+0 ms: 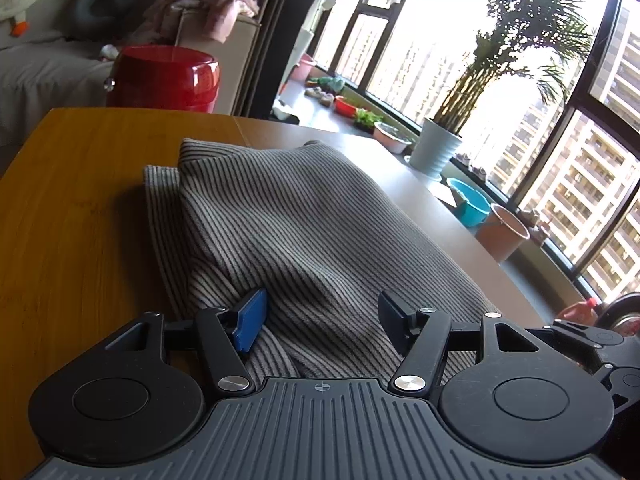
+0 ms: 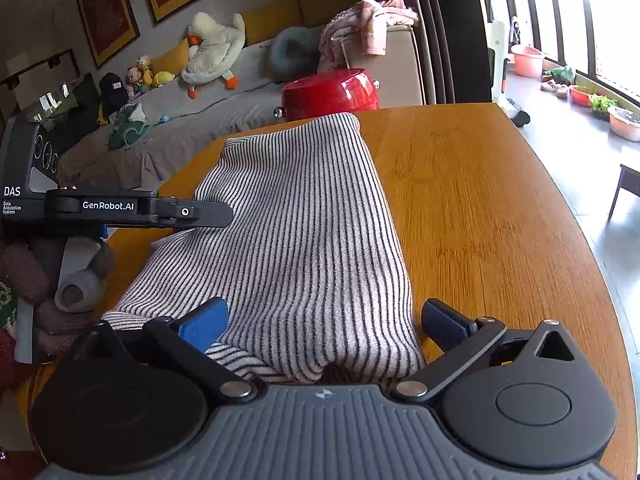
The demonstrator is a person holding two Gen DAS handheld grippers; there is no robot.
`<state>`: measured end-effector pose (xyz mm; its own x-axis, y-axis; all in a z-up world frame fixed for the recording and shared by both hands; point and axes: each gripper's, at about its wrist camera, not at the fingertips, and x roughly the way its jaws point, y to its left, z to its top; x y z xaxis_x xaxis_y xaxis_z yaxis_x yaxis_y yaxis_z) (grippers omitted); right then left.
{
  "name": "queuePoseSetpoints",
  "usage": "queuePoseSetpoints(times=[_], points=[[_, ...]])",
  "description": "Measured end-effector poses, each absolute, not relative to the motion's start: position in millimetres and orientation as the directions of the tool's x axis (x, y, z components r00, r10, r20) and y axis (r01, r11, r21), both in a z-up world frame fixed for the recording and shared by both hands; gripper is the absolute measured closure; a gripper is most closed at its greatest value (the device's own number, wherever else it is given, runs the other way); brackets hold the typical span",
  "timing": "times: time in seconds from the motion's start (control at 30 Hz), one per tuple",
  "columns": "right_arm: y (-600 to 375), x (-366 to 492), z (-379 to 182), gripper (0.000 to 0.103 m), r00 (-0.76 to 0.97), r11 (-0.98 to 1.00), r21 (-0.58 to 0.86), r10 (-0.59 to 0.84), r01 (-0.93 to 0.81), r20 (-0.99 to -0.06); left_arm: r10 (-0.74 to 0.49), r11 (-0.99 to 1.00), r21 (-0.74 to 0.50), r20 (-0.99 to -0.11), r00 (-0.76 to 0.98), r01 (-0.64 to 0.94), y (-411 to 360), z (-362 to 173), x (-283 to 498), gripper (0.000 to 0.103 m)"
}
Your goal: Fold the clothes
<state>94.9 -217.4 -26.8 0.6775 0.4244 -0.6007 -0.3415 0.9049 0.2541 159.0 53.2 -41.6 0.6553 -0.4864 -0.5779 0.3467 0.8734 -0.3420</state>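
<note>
A grey-and-white striped knit garment (image 1: 304,216) lies folded lengthwise on the wooden table (image 1: 80,200). My left gripper (image 1: 322,316) is low over its near left part. Its blue pads (image 1: 252,320) stand part-way apart with a soft ridge of the cloth between them, and I see no pinch. In the right wrist view the same garment (image 2: 304,216) runs away from me. My right gripper (image 2: 324,322) stands wide open and straddles its near end, one pad (image 2: 444,322) just off the cloth's right edge. The left gripper (image 2: 216,216) reaches in from the left over the cloth.
A red round tub (image 2: 330,90) stands beyond the table's far edge, before a sofa with plush toys (image 2: 216,44). The table's curved right edge (image 2: 580,240) drops to the floor. Basins and a potted plant (image 1: 436,152) line the window. A fuzzy brown sleeve (image 2: 28,276) holds the left gripper.
</note>
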Motion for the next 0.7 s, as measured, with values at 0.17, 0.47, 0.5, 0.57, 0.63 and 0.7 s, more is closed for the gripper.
queuePoseSetpoints(times=[0.17,0.47,0.5,0.57,0.63,0.7], points=[[-216.7,95.3,-26.1,0.0,0.677,0.905,0.258,0.425,-0.339,-0.601,-0.497,0.867,-0.347,-0.569,0.655,0.357,54.0,-43.0,158.9,0.031],[-216.4,90.9,-16.5,0.006,0.702,0.905,0.172,0.412,-0.389,-0.582,-0.498,0.867,-0.342,-0.566,0.657,0.363,55.3,-43.3,157.2,0.028],[-214.4,86.4,-11.4,0.018,0.72,0.903,0.125,0.405,-0.41,-0.564,-0.499,0.866,-0.345,-0.566,0.656,0.362,56.4,-43.3,156.8,0.028],[-208.8,79.8,-1.9,0.037,0.717,0.879,0.109,0.445,-0.464,-0.536,-0.503,0.864,-0.351,-0.564,0.655,0.361,57.5,-43.4,157.0,0.028],[-203.2,73.8,7.2,0.049,0.702,0.848,0.11,0.495,-0.518,-0.512,-0.506,0.862,-0.357,-0.563,0.653,0.36,57.4,-43.2,157.7,0.026],[-195.2,69.9,11.4,0.049,0.675,0.815,0.111,0.539,-0.569,-0.504,-0.508,0.861,-0.359,-0.563,0.652,0.36,55.1,-42.7,158.6,0.02]])
